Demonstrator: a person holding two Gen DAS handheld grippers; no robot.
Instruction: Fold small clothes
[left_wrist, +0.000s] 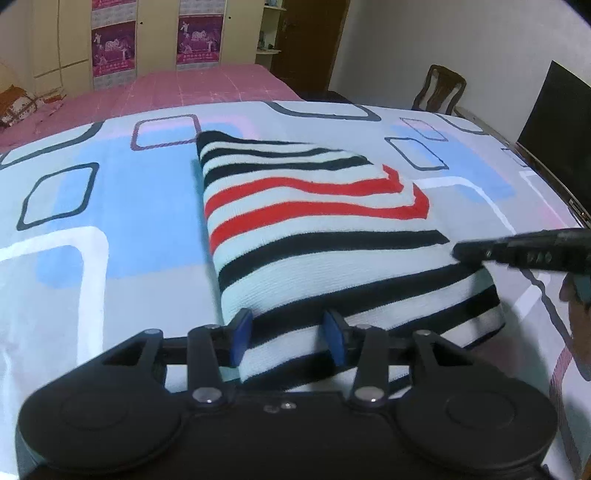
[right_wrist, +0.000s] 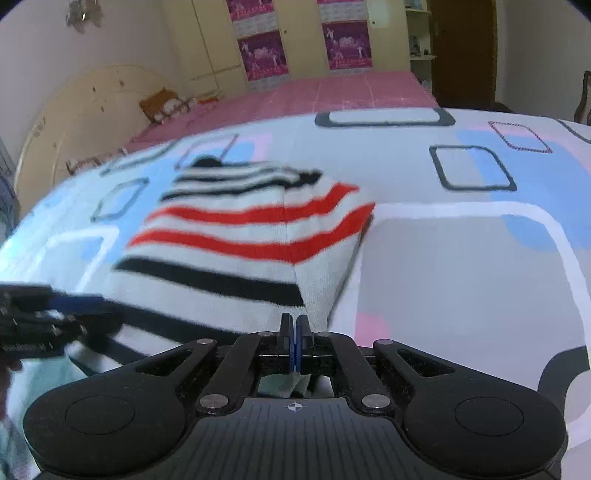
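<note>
The striped knit garment (left_wrist: 317, 236) lies partly folded on the patterned bedsheet (left_wrist: 92, 229), its long axis running away from the grippers, with its stripes across that axis. The left gripper (left_wrist: 288, 336) is seen part open, the near hem lying between its pads without being pinched. The right gripper (right_wrist: 294, 343) is closed flat, with a scrap of pale fabric apparently caught beneath. The near edge should be lifted evenly at both corners, so the stripes stay aligned.

A folded striped sweater (left_wrist: 314, 236) lies on a sheet (left_wrist: 110, 221) patterned with rounded squares. The left claw (left_wrist: 288, 332) stands parted over its near edge, blue fingers (left_wrist: 242, 328) on the cloth. The right claw (left_wrist: 480, 251) reaches its right edge.
</note>
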